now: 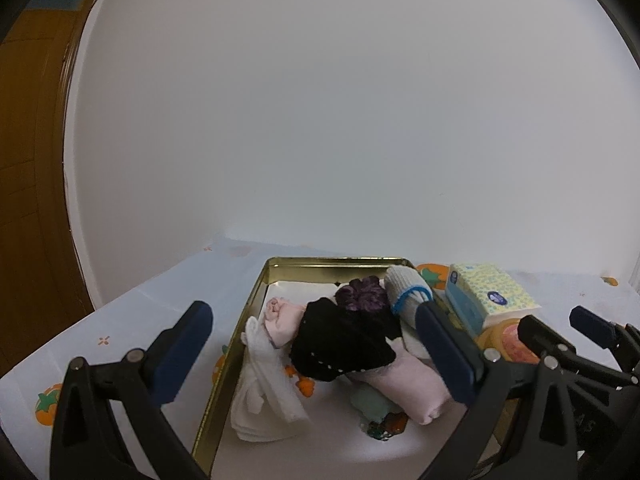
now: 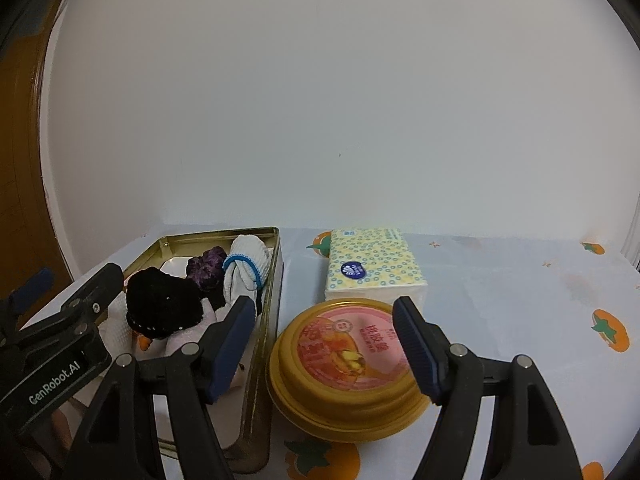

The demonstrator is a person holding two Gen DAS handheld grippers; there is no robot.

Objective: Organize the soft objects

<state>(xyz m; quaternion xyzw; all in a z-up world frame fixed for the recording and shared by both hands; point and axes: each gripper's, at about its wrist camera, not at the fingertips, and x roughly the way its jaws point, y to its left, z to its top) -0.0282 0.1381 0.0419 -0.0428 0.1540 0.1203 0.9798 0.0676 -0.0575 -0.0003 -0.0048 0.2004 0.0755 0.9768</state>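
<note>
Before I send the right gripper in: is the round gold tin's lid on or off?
On. The pink-labelled lid sits flat on the round gold tin, covering its whole top, between the right gripper's open fingers.

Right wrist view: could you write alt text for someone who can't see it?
Open black tongs with blue pads straddle a round gold tin with a pink label on a persimmon-print tablecloth. Left of it, a rectangular gold metal tray holds rolled socks and cloths; behind, a yellow-patterned tissue pack.

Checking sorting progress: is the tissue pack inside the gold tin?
No, the tissue pack sits on the tablecloth outside the gold tin, to its right.
</note>
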